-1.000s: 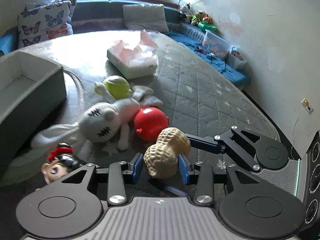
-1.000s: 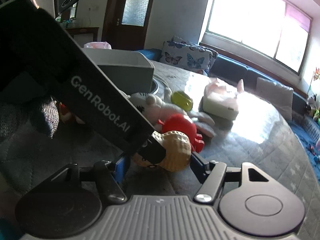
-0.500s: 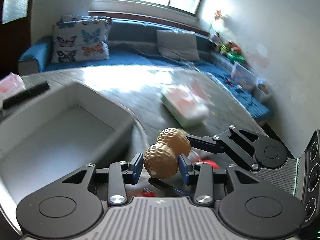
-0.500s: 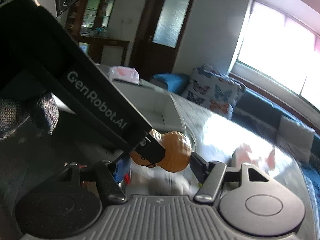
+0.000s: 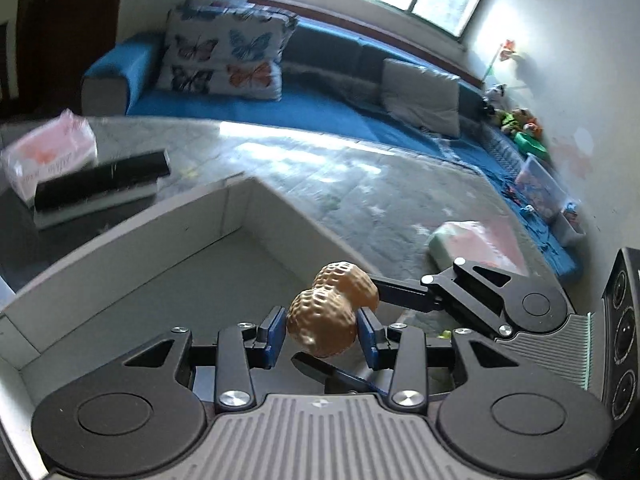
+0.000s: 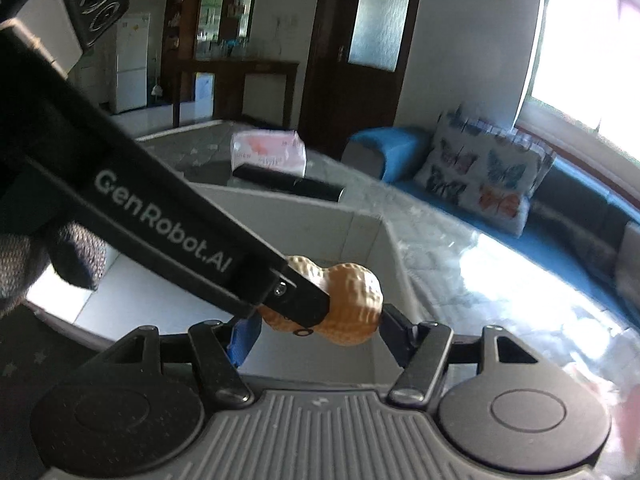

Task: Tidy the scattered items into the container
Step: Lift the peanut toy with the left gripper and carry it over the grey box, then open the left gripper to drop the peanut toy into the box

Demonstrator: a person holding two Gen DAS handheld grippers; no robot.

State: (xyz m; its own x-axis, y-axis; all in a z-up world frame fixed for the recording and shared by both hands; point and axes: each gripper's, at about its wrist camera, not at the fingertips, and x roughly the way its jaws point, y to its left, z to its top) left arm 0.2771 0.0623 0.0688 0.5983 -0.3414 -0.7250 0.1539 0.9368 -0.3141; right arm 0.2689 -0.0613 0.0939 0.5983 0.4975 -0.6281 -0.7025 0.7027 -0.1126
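We hold the peanut toy (image 5: 330, 312) with both grippers at once. Our left gripper (image 5: 322, 336) is clenched on its lower lobe, the blue pads (image 5: 274, 334) pressing on both sides. Our right gripper (image 6: 316, 330) comes from the right side and also closes on the toy; in the right wrist view its fingers (image 6: 394, 324) touch the peanut, though the left gripper's black arm covers part of it.

One second ago the peanut was low over the quilted cover, just beside the red toy, the white plush rabbit and the green ball. Now these toys are no longer in the left view. Half a second ago the grey container (image 5: 168, 232) lay to the left and lower; now the peanut hangs in the air above its open inside, near the right wall. The bottom of the container that we can see is bare.

Behind the container lie a black flat box (image 5: 102, 178) and a pink tissue pack (image 5: 48, 152). A second tissue pack (image 5: 476, 246) rests on the cover at the right, behind the right gripper. The butterfly pillow (image 5: 224, 62) lies on the blue sofa (image 5: 320, 112), which is now much more in view.
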